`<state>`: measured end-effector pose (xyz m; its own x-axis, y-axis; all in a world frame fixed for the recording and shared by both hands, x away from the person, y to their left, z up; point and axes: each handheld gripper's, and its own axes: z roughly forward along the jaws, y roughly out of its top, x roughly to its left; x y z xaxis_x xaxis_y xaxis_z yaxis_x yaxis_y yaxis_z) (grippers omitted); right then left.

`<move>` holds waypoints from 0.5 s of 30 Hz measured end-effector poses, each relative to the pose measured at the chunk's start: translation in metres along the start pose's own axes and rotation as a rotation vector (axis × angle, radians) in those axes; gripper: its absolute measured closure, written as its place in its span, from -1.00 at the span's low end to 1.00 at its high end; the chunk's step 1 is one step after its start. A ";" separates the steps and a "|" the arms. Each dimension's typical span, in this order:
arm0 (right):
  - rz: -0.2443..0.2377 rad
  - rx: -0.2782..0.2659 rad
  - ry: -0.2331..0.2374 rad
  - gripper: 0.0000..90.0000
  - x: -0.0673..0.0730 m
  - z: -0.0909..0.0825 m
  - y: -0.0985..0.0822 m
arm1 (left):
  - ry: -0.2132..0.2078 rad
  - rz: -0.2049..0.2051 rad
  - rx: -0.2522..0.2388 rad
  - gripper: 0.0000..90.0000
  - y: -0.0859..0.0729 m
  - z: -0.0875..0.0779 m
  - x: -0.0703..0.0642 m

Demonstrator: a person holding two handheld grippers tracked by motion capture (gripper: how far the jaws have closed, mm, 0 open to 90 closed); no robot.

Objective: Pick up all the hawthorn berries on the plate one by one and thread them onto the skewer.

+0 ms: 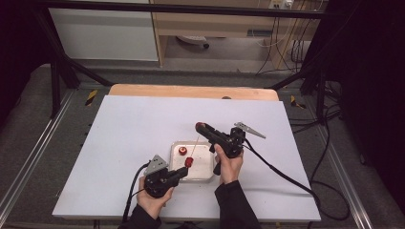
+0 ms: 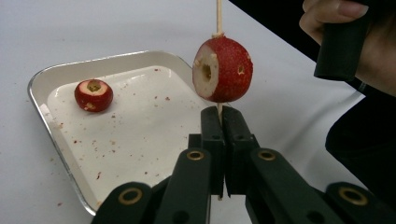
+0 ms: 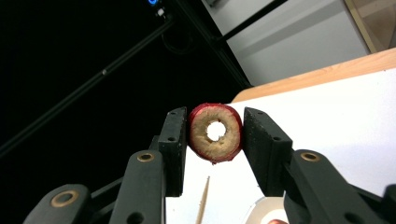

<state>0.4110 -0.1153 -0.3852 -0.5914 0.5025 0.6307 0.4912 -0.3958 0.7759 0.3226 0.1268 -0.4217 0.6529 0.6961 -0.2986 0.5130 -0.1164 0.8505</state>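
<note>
My left gripper [image 2: 219,116] is shut on the lower end of a thin wooden skewer [image 2: 217,16] that stands upright. A red fruit with a cored hole [image 2: 223,69] is threaded on the skewer just above the jaws, over the tray's right edge. In the high view this gripper [image 1: 184,171] sits at the tray's front edge. My right gripper [image 3: 215,133] is shut on a second cored red fruit [image 3: 205,135], its hole facing the camera. It is raised above the table beyond the tray [image 1: 199,126]. The skewer's pointed tip [image 3: 203,200] shows below that fruit.
A shallow white metal tray [image 2: 42,77] lies mid-table on the white board [image 1: 124,143], speckled with red crumbs. One more cored red fruit [image 2: 93,94] rests in its far left part. Cables trail from both grippers towards the front and right.
</note>
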 end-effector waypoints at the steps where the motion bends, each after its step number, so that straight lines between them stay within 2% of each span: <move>1: 0.001 -0.009 0.004 0.37 0.000 0.000 0.000 | -0.001 -0.001 -0.003 0.96 0.000 0.001 0.000; 6: 0.006 -0.031 0.009 0.37 0.001 0.000 -0.001 | 0.001 -0.008 -0.018 0.96 0.001 0.001 -0.001; 15: 0.020 -0.041 0.016 0.37 0.002 0.000 -0.003 | 0.005 -0.007 -0.035 0.96 0.001 0.001 -0.001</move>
<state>0.4083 -0.1133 -0.3860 -0.5922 0.4819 0.6458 0.4768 -0.4366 0.7630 0.3229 0.1250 -0.4208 0.6465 0.7006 -0.3021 0.4975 -0.0869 0.8631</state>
